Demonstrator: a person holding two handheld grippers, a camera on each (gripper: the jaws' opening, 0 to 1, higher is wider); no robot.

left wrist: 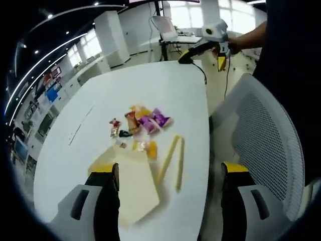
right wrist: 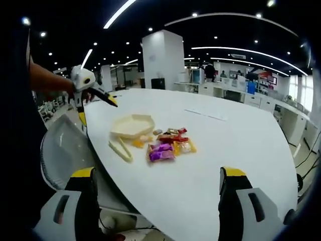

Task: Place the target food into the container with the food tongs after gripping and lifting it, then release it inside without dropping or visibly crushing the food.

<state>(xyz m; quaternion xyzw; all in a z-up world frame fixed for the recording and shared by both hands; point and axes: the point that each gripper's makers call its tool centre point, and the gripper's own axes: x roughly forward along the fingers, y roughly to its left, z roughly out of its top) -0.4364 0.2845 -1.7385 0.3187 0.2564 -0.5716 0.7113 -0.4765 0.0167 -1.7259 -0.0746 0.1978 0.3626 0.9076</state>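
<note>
tongs [left wrist: 171,161] lie flat on table [left wrist: 85,120], just right of container [left wrist: 131,187], long axis pointing away from my left gripper [left wrist: 168,175] | left nearer, right gripper [right wrist: 156,181] farther back | both spread, holding nothing | snacks [left wrist: 142,123] just past the tongs

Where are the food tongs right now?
The food tongs lie flat on the white table, untouched, between the cream container and the table's chair-side edge, just short of the snack packets; both grippers are off them.

Table [right wrist: 235,145] smooth matt white; snack packets [right wrist: 168,145] glossy (foil-like wrappers); chair back [left wrist: 266,135] mesh.
</note>
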